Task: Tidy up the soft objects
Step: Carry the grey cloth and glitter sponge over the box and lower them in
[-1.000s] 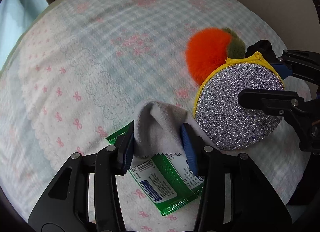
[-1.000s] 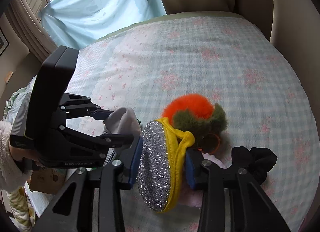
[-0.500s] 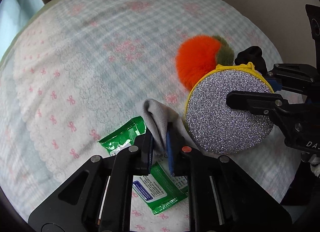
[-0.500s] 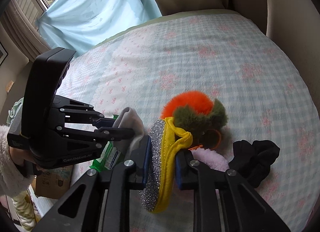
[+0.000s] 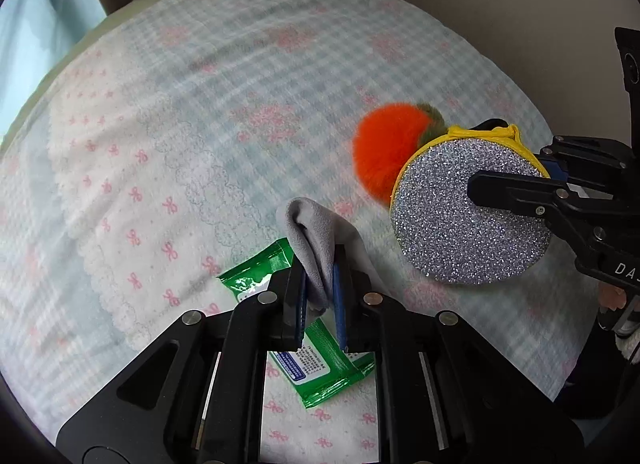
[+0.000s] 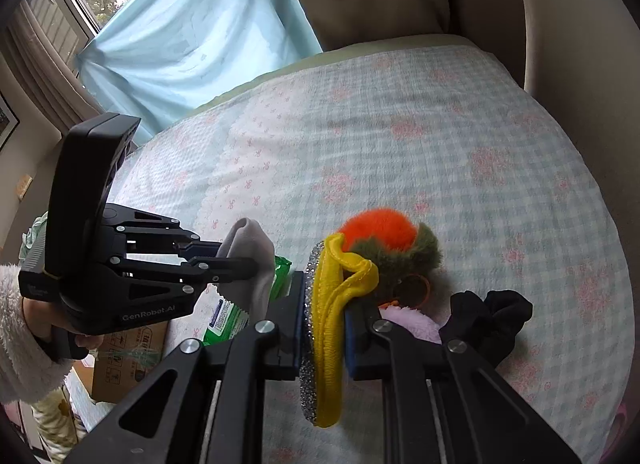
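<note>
Left claw (image 5: 320, 296) clamped on grey cloth (image 5: 316, 240), right claw (image 6: 326, 324) on glittery sponge (image 6: 326, 328)

The left camera is looking down from close above the bed (image 5: 248, 75), facing the grey cloth (image 5: 316, 240), while the right camera is looking across the bed (image 6: 460, 135) toward the blue curtain (image 6: 192, 43), and both are seeing the orange pompom (image 5: 386, 143) (image 6: 376, 225).

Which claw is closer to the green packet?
Left. The left claw hangs right above the green packet, pinching a gray cloth. The right claw is off to the side, squeezing a glittery round sponge.
</note>
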Available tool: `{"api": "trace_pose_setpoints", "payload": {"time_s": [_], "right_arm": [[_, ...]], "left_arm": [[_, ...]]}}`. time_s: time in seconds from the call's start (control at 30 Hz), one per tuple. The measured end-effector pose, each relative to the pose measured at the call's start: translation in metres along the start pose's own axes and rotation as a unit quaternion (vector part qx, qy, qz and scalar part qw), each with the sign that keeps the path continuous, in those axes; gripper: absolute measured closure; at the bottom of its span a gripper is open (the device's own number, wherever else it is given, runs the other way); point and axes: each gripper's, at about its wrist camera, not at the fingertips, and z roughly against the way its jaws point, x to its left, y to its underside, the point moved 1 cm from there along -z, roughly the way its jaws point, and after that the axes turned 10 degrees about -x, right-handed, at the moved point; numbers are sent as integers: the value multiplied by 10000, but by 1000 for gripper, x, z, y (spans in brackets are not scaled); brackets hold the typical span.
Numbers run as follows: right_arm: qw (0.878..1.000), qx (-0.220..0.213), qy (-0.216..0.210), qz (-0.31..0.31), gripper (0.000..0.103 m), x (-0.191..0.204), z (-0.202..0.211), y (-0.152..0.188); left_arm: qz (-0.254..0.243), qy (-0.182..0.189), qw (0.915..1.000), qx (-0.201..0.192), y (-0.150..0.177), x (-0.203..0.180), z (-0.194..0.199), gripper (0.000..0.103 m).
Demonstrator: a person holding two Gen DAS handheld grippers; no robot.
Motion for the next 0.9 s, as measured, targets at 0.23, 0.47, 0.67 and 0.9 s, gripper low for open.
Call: {"api": "trace_pose_setpoints", "payload": {"time_s": [0.23,0.47,0.67,0.9], "right_arm": [[9998,-170,80,34,88,15,30,-14],[9988,-362,208,241,88,47,80,-38],[9975,-464,285,442,89,87,127,-59],[9959,-516,201,709,89,148,156,-76]], "left_arm": [[41,-109,9997,-197,-6,-5,34,93],[242,-273,9979,-539,-16,-11,96,93],[679,-401,9932,-861,-14,-12,170,93],[1142,-710,9833,-1225,4,-4,252,93]]}}
